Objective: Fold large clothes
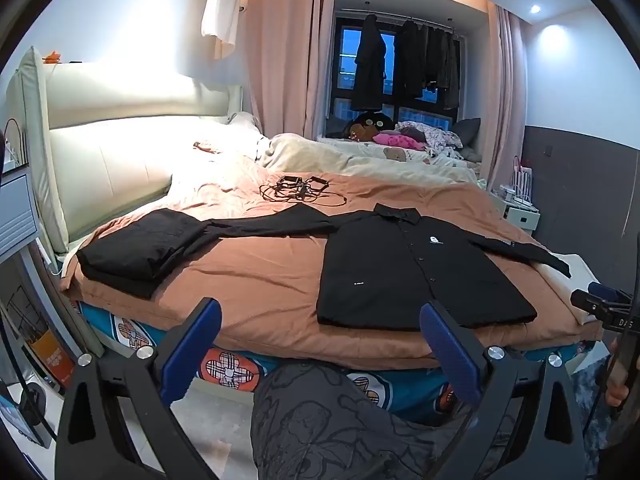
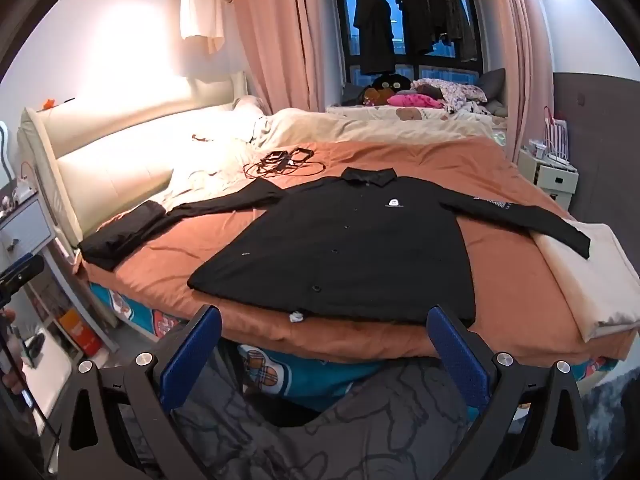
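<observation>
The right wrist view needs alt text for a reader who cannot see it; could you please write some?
A black shirt lies flat, buttoned, sleeves spread, on an orange blanket covering a bed. The open right gripper hovers before the bed's near edge, holding nothing. Black cables lie beyond the collar.

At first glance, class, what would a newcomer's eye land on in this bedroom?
A black shirt lies spread flat, sleeves out, on the orange bedspread near the bed's front edge. Left of it sits a folded black pile. Behind the shirt, a tangle of cables rests mid-bed.
</observation>
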Motion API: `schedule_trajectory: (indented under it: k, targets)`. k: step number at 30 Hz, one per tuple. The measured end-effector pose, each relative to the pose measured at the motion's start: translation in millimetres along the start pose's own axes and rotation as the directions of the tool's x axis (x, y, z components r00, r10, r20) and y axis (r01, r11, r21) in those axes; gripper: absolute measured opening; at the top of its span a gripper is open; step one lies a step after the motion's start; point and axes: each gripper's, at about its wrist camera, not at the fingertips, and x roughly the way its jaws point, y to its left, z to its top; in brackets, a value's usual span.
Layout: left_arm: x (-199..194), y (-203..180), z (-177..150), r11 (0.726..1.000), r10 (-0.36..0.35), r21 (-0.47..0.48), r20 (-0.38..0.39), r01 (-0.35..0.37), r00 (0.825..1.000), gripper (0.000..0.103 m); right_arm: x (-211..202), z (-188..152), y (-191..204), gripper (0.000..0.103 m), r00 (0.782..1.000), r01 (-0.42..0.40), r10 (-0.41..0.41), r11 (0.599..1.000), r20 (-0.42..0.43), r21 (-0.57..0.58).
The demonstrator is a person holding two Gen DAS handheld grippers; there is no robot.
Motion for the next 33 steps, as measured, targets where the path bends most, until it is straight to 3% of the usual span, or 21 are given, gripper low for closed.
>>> schedule_trajectory:
  k: [8, 33]
  targets:
    - [-7.6, 5.0, 8.9, 0.999, -0.026, -0.021, 0.006, 0.026, 1.000, 0.102, -2.8, 0.7, 0.4, 0.103, 1.000, -0.009, 0.009, 1.000, 0.013, 0.010]
    - [-17.7, -1.0, 4.5, 1.000, -0.020, 0.007, 0.034, 0.019, 0.999, 0.102, -8.6, -2.5, 1.0, 0.103, 0.999, -0.026, 0.025, 1.000, 0.030, 0.005]
